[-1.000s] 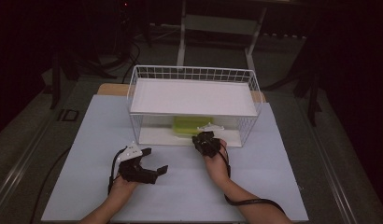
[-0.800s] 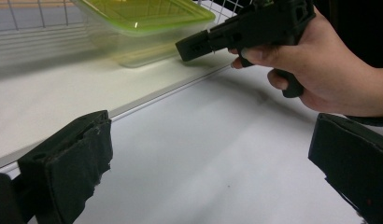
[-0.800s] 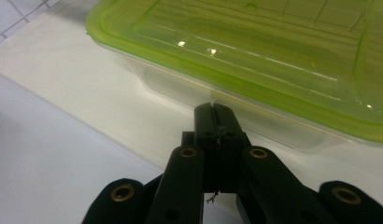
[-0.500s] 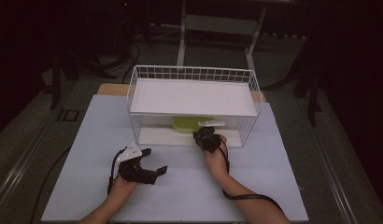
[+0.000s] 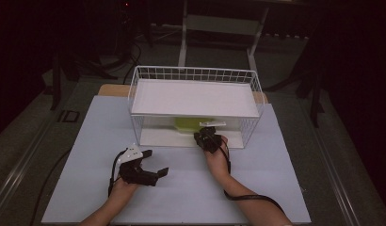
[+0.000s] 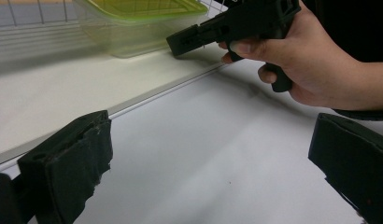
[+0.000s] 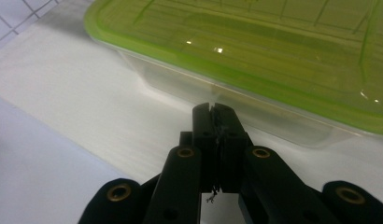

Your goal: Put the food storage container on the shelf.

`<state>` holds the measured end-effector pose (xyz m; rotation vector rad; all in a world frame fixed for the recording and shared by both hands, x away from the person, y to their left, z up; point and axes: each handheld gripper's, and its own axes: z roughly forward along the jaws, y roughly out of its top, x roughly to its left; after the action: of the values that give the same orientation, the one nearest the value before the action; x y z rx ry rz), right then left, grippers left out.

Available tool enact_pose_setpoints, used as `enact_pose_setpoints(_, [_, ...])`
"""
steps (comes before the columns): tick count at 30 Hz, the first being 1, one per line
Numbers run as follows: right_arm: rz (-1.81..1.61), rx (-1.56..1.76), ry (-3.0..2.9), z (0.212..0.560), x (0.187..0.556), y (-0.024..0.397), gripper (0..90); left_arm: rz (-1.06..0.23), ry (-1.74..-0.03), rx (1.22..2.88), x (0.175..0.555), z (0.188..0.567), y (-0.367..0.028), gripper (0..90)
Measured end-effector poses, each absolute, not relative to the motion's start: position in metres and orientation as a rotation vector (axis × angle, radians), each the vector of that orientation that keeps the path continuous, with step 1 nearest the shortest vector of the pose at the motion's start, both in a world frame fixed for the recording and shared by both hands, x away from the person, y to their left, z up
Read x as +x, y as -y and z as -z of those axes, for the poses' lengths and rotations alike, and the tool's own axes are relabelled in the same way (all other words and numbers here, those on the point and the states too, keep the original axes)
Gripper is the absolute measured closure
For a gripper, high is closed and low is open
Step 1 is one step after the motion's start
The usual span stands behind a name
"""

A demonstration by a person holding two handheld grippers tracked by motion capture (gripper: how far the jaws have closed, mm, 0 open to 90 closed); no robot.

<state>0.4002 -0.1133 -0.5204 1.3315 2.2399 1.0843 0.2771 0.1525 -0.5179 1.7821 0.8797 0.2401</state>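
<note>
A clear plastic container with a green lid (image 5: pixel 185 124) (image 6: pixel 138 18) (image 7: pixel 273 51) sits on the lower level of a white wire rack (image 5: pixel 134 89), under its white shelf board. My right gripper (image 5: pixel 205 133) (image 7: pixel 213 108) (image 6: pixel 174 44) points at the container's near wall, tips just short of it. Its jaws are shut pad to pad with a hairline seam; they have just been opening a trace, and nothing is between them. Down on the table at the left, my left gripper (image 5: pixel 156 163) (image 6: pixel 210 154) rests open and holds nothing.
The rack stands at the far middle of a white table sheet (image 5: pixel 285 188). Wire sides (image 5: pixel 250 127) close its left and right ends, and the front is open. A cable (image 5: pixel 250 197) trails from the right wrist. Dark floor surrounds the table.
The right hand has edged slightly forward toward the container. The left hand and gripper have stayed where they were.
</note>
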Motion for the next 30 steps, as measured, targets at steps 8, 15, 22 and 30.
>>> enact_pose_setpoints(8, [-1.113, 1.269, -2.259, 0.514, 0.387, 0.114, 85.6, -0.202, -0.865, 1.787, 0.277, 0.516, -0.15, 0.3])
enact_pose_setpoints(15, [-1.126, 1.225, -2.266, 0.509, 0.374, 0.114, 82.1, -0.218, -0.856, 1.794, 0.275, 0.517, -0.147, 0.3])
enact_pose_setpoints(22, [-1.165, 1.205, -2.25, 0.501, 0.363, 0.119, 71.3, -0.218, -0.865, 1.781, 0.276, 0.516, -0.149, 0.3])
enact_pose_setpoints(30, [-1.258, 1.178, -2.243, 0.49, 0.347, 0.132, 40.4, -0.184, -0.847, 1.763, 0.277, 0.51, -0.148, 0.3])
